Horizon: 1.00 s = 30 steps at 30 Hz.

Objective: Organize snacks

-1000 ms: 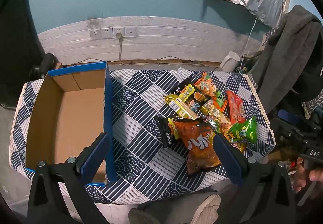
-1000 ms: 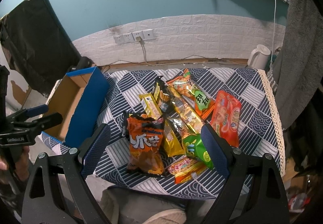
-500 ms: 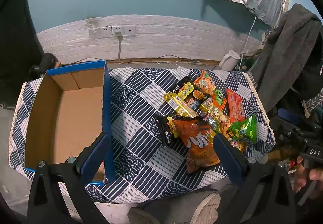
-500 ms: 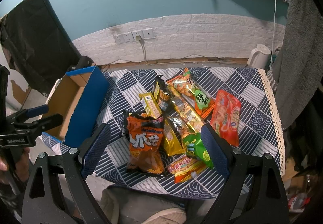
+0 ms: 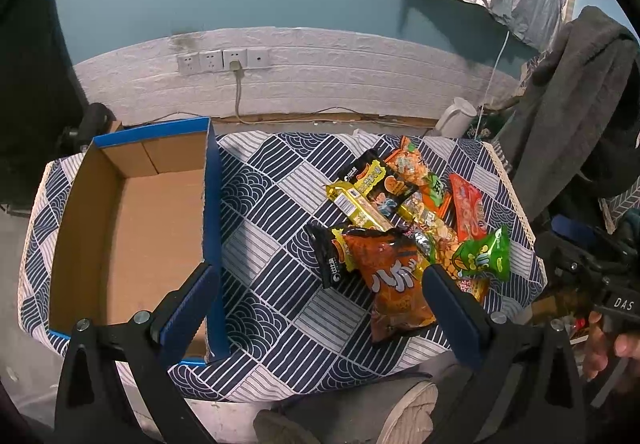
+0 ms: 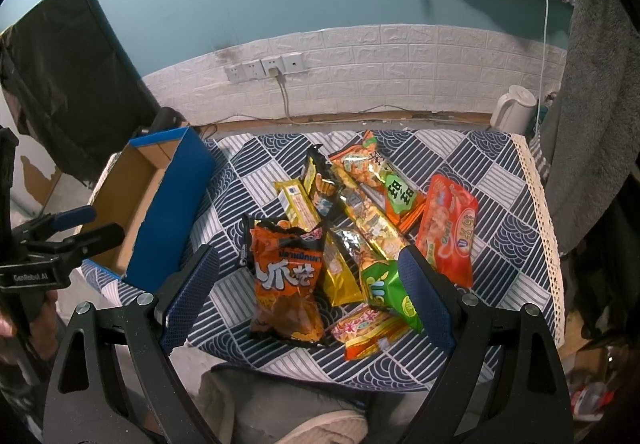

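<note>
While we hold both grippers above the near table edge, the left gripper (image 5: 316,304) and right gripper (image 6: 310,292) stand spread wide, gripping nothing. Just ahead the orange chip bag (image 6: 286,284) fronts the snack pile (image 6: 360,212) on the patterned tablecloth (image 5: 272,212). The cardboard box (image 5: 132,236) sits left; beyond it, wall sockets (image 5: 222,59).

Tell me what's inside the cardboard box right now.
Nothing shows inside the box: the left wrist view has only bare brown floor and walls. The near corner is hidden behind a left gripper finger. All snacks lie outside on the cloth.
</note>
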{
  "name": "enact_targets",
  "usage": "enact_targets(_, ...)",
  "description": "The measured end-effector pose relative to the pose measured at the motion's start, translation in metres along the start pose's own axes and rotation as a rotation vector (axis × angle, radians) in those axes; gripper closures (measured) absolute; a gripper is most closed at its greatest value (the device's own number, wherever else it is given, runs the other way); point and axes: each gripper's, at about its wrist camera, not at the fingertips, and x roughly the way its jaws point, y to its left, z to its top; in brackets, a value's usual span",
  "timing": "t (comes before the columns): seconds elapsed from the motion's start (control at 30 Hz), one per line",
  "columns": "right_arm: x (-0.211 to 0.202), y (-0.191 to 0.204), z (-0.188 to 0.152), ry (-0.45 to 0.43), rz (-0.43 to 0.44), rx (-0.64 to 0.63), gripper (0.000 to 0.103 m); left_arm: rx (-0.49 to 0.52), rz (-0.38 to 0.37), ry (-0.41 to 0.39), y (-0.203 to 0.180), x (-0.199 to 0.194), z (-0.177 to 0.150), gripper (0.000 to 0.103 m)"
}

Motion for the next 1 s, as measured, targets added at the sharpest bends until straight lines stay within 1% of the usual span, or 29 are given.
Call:
enact_targets(0.33,0.003,-0.002,0.0,0.019,-0.007,-0.001,0.014,0.007,0.019,0.015,0.003,0.008,0.0,0.0)
enact_targets(0.5,0.006,-0.004,0.001,0.031,-0.023,-0.004,0.014,0.012,0.028,0.023,0.0,0.014,-0.001,0.0)
enact_targets(0.7,0.011,-0.016,0.0,0.044,-0.08,-0.015,0.014,0.001,0.011,0.077,-0.006,0.029,0.0,0.0)
enact_targets(0.83,0.015,-0.032,0.0,0.062,-0.094,0.002,0.014,0.001,0.016,0.101,-0.011,0.041,0.001,0.0)
enact_targets(1.0,0.026,-0.05,-0.002,0.106,-0.093,0.026,0.014,-0.001,0.014,0.138,-0.02,0.061,0.004,0.0)
